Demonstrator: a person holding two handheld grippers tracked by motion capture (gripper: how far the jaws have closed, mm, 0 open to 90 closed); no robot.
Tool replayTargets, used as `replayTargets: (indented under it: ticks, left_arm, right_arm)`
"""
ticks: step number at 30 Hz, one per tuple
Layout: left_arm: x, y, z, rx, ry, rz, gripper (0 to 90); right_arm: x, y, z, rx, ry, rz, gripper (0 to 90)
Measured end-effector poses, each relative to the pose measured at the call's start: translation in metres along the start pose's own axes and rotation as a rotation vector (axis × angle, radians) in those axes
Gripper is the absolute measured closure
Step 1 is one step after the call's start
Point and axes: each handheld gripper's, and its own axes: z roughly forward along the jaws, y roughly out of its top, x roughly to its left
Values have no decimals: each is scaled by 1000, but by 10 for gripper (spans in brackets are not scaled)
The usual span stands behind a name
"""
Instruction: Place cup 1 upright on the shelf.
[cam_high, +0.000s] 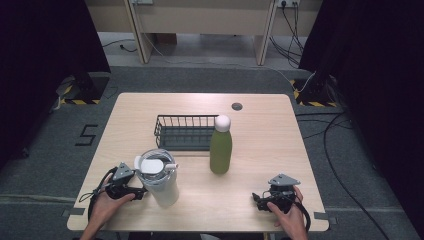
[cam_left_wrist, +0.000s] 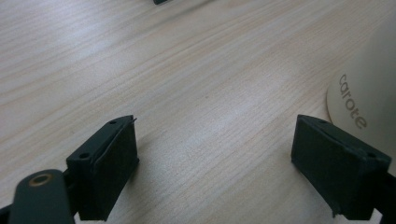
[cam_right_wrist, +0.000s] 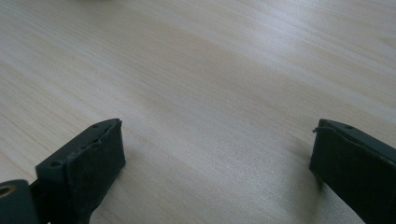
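**At the near edge: both grippers empty**

My left gripper (cam_high: 131, 189) rests jaws apart just beside the tumbler (cam_high: 159, 177); my right gripper (cam_high: 265, 199) lies released, well apart. A careless sideways nudge could tip the tumbler toward the bottle (cam_high: 220, 148)

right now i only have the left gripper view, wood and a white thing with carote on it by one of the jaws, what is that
Observer: It's a white tumbler with a lid, standing upright just right of the left gripper.
Operator: anything else on the table
Observer: A green bottle with a white cap stands upright near the middle.
Operator: and behind it
Observer: A black wire basket sits just behind the bottle, on its left side.
Operator: where's the other gripper
Observer: The right gripper rests at the near right edge, jaws open, with bare wood between them.
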Motion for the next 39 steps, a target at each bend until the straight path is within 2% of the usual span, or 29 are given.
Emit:
replayTargets:
  ticks: [14, 20, 24, 27, 29, 30, 34, 36, 39]
  left_arm:
    - [0, -2, -3, -17, -26, 1, 167]
    - [2, -9, -16, -67, -18, -15, 168]
    - [0, -13, -26, -107, -30, -37, 166]
    - [-3, -14, -30, -120, -32, -29, 163]
    - [-5, -15, -33, -140, -42, -27, 161]
    - [-7, -17, -35, -157, -62, -21, 154]
    - [-10, -19, -39, -177, -75, -17, 151]
    - [-15, -20, -44, -204, -97, -15, 151]
    - [-18, -22, -47, -215, -101, -3, 151]
  right_arm:
    - [0, 0, 0, -2, -2, -1, 34]
    - [0, 0, 0, -1, -1, -1, 33]
    - [0, 0, 0, -1, 0, -1, 32]
    - [0, 0, 0, 0, 0, -1, 32]
    - [0, 0, 0, 0, 0, -1, 31]
    - [0, 0, 0, 0, 0, -1, 31]
    - [0, 0, 0, -1, 0, -1, 31]
    - [0, 0, 0, 0, 0, -1, 31]
    - [0, 0, 0, -1, 0, -1, 31]
